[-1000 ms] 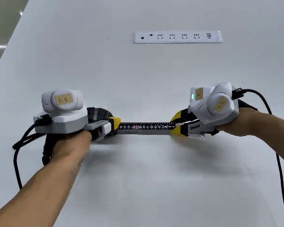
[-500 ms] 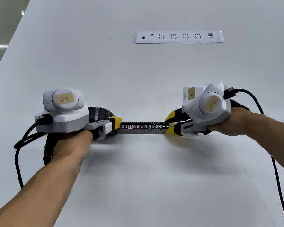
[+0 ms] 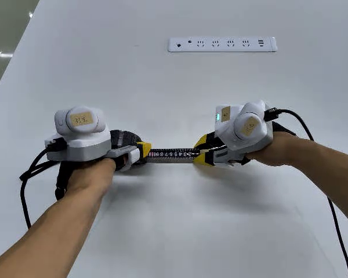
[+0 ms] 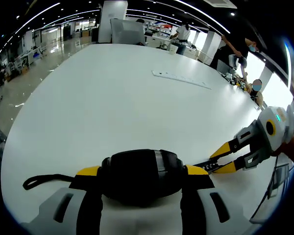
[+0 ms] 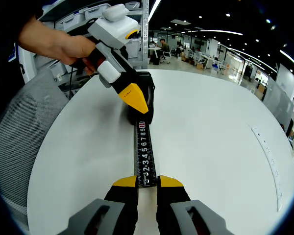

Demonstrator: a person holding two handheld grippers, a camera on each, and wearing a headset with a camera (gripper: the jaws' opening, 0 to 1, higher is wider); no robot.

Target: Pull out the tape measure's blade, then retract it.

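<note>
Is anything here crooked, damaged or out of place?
Nothing stands out. The blade runs straight from the tape measure case, clamped in the left gripper, to the right gripper, which pinches its end.

Left gripper (image 3: pixel 137 152): white housing, tan sticker (image 3: pixel 81 119), black left cable (image 3: pixel 35 168).
Right gripper (image 3: pixel 200 150): white housing, green light (image 3: pixel 218 116), black right cable (image 3: pixel 291 112).
Jaw tips: yellow on black.

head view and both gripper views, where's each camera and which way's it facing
Head view: on headset, looking down at table; forearms, left gripper, right gripper.
Left gripper view: rides left gripper, looks across table; own fingers clamp tape case.
Right gripper view: looks back along blade at left gripper; own fingers pinch blade.
All share blade, tape case.
</note>
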